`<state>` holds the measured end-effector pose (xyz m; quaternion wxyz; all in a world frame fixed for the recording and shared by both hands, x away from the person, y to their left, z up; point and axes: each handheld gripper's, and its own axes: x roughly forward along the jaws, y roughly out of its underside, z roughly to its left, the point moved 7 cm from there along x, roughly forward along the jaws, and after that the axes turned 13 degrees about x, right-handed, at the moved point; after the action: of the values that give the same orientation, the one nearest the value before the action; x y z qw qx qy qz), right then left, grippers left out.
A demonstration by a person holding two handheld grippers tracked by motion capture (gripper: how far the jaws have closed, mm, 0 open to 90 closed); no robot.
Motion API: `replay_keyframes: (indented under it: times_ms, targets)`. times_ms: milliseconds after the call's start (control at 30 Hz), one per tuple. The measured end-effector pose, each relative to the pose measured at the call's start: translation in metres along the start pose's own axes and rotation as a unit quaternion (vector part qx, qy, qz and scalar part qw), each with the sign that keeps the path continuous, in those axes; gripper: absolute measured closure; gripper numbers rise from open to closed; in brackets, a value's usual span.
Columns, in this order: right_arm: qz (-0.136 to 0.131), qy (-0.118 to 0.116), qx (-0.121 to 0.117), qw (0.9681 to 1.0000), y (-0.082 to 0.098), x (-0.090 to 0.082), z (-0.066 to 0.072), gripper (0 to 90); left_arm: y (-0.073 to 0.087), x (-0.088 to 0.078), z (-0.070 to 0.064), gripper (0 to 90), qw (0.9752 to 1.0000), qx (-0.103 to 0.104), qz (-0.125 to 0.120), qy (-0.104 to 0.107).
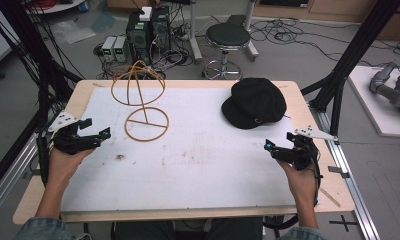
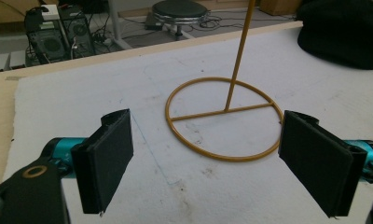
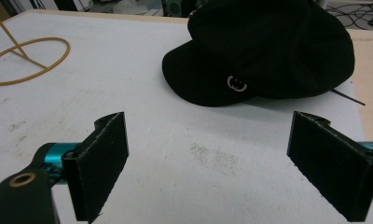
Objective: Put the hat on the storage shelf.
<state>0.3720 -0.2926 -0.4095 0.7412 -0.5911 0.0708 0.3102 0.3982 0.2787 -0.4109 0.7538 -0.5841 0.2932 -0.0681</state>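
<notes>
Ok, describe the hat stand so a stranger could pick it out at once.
Look at the white mat covering the table. At its far left stands the hat stand, across from the black cap. It is thin yellow wire: a ring base, a post and a domed cage on top.

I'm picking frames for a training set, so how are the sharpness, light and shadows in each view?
High view: soft, even light, slightly grainy; the black cap loses its surface detail. Left gripper view: the wire stand is sharp, faint shadows on the white mat. Right gripper view: the cap's emblem is readable, a soft shadow under the brim.
</notes>
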Motion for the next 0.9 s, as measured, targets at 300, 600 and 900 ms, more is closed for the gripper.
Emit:
replay_keyframes:
  times_ms: [300, 600, 900]
  targets:
    - [0.001, 0.001, 0.001, 1.0000, 0.001, 0.001, -0.001, 12.3, 0.001, 0.000, 0.001, 18.1, 1.0000, 0.004, 0.003, -0.005]
    - [-0.003, 0.001, 0.005, 1.0000, -0.004, 0.002, -0.003, 12.3, 0.004, 0.002, -0.001, 18.4, 1.0000, 0.005, 0.008, -0.001]
    - [0.004, 0.006, 0.002, 1.0000, -0.012, 0.012, -0.008, 12.3, 0.004, 0.001, -0.001, 18.5, 0.9999, 0.003, 0.010, -0.003]
